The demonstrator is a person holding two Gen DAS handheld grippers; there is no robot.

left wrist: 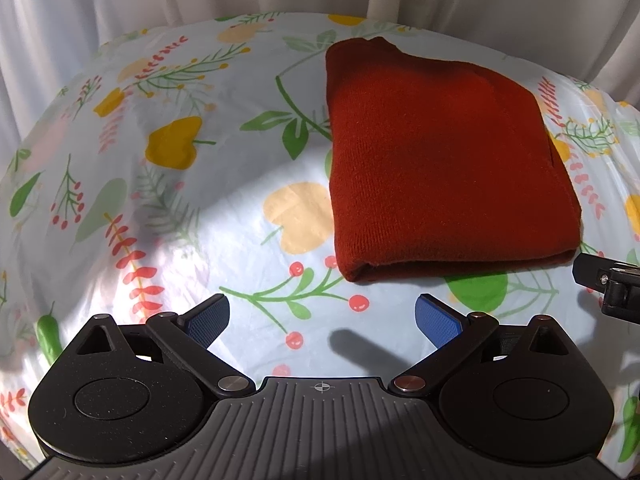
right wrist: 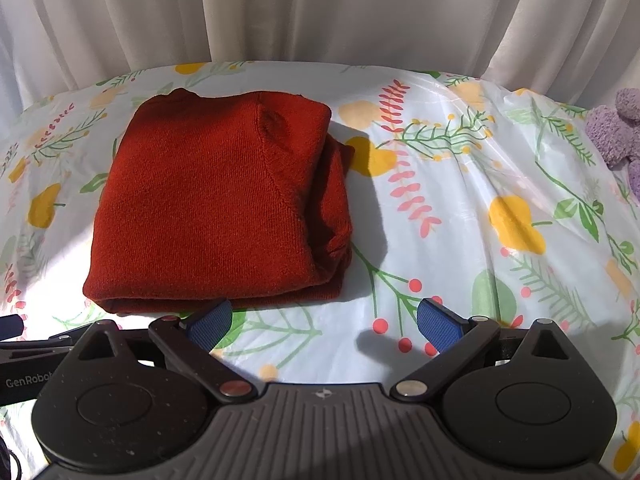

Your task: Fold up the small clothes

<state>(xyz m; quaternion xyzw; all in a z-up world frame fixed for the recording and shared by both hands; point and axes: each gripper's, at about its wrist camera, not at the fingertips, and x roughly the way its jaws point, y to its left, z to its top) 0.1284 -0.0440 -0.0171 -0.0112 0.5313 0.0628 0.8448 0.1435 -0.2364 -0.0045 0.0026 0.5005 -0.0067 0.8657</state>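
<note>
A rust-red knitted garment (left wrist: pixel 436 160) lies folded into a thick rectangle on the flowered sheet (left wrist: pixel 180 208). In the right wrist view the folded garment (right wrist: pixel 216 208) sits ahead and to the left. My left gripper (left wrist: pixel 322 320) is open and empty, just short of the garment's near folded edge and left of it. My right gripper (right wrist: pixel 325 326) is open and empty, near the garment's near right corner, its left fingertip (right wrist: pixel 212 322) close to the fold. The right gripper's body (left wrist: pixel 612 284) shows at the right edge of the left wrist view.
White curtains (right wrist: pixel 320 12) hang behind the far edge of the surface. A fuzzy purple item (right wrist: pixel 618 128) lies at the far right. The flowered sheet (right wrist: pixel 480 200) stretches bare to the right of the garment, and to its left in the left wrist view.
</note>
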